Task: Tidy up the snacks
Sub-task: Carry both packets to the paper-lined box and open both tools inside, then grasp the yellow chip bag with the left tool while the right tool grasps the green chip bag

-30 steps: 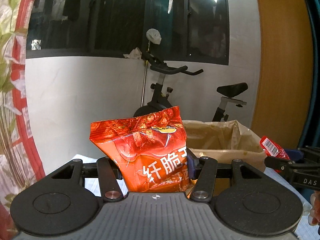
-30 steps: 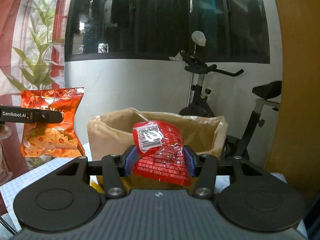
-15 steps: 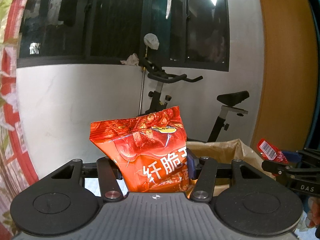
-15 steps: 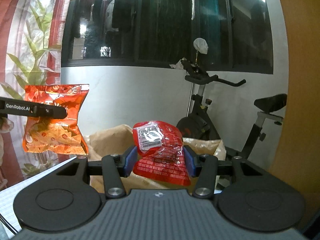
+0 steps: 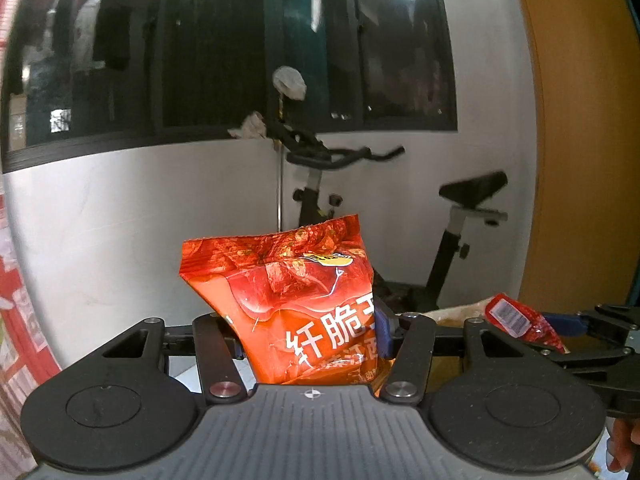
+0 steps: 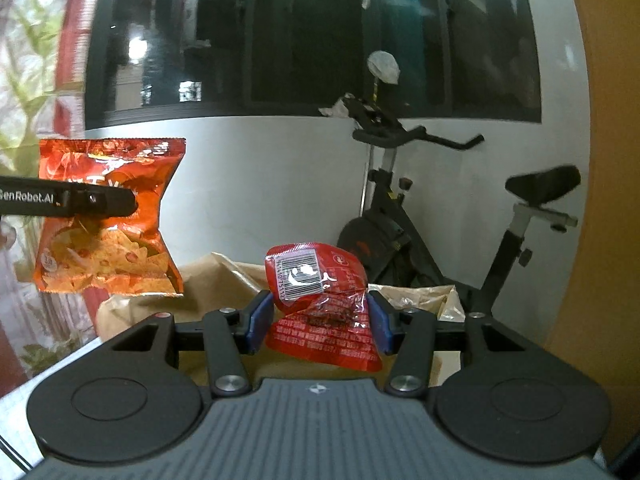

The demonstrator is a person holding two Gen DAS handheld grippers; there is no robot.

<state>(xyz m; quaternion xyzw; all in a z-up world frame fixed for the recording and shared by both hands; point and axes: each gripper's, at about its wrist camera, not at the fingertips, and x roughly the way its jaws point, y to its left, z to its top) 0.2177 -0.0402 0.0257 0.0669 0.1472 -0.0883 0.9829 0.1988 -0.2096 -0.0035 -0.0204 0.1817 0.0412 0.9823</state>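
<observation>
item: left gripper (image 5: 308,336) clamped on orange chip bag (image 5: 296,304), right gripper (image 6: 316,320) easing open around red snack packet (image 6: 320,304) above brown paper bag (image 6: 224,284) at six o'clock; release only once centred over opening.

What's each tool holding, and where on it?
Left tool: orange chip bag, pinched across its lower half. Right tool, jaws opening: small red packet, gripped across its middle.

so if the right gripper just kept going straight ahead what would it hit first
Probably the brown paper bag, whose open top sits just beyond and below the small red packet between the right gripper jaws, which are opening. Further back stands the exercise bike; depth is unclear.
</observation>
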